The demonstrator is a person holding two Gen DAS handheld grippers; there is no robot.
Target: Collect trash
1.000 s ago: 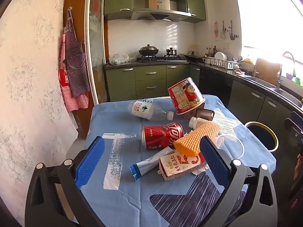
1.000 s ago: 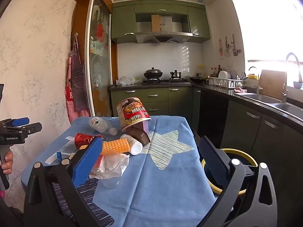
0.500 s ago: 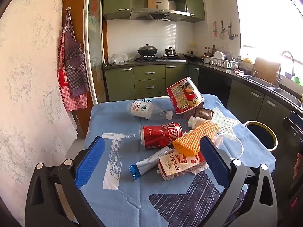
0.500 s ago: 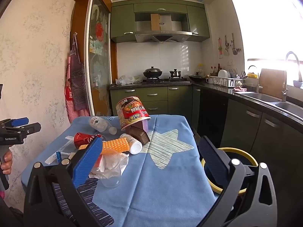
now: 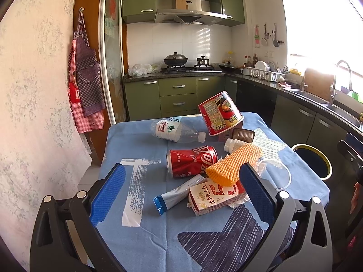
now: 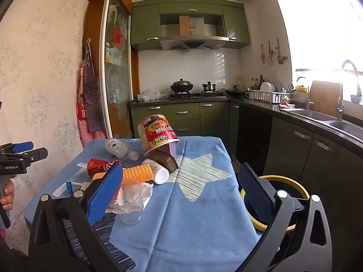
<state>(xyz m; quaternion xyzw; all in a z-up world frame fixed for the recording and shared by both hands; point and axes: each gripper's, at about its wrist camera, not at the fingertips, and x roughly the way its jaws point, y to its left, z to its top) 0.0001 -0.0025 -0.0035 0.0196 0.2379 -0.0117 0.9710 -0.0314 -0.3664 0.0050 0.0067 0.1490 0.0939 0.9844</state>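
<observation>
Both the left gripper (image 5: pixel 181 190) and right gripper (image 6: pixel 179 189) hover with jaws spread, empty. The trash sits mid-frame on the surface (image 5: pixel 140 238); the milk carton (image 5: pixel 215 196), lower centre, looks light and crushable: pinch its flat sides.

Bare cloth (image 6: pixel 199 215) right of trash pile (image 6: pixel 136 174)

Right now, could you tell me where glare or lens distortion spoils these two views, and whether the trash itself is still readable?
Left wrist view: the window is blown out white and the wall edges bow, but the red can and milk carton stay sharp. Right wrist view: the same window glares over the sink; the noodle cup label stays legible.
</observation>
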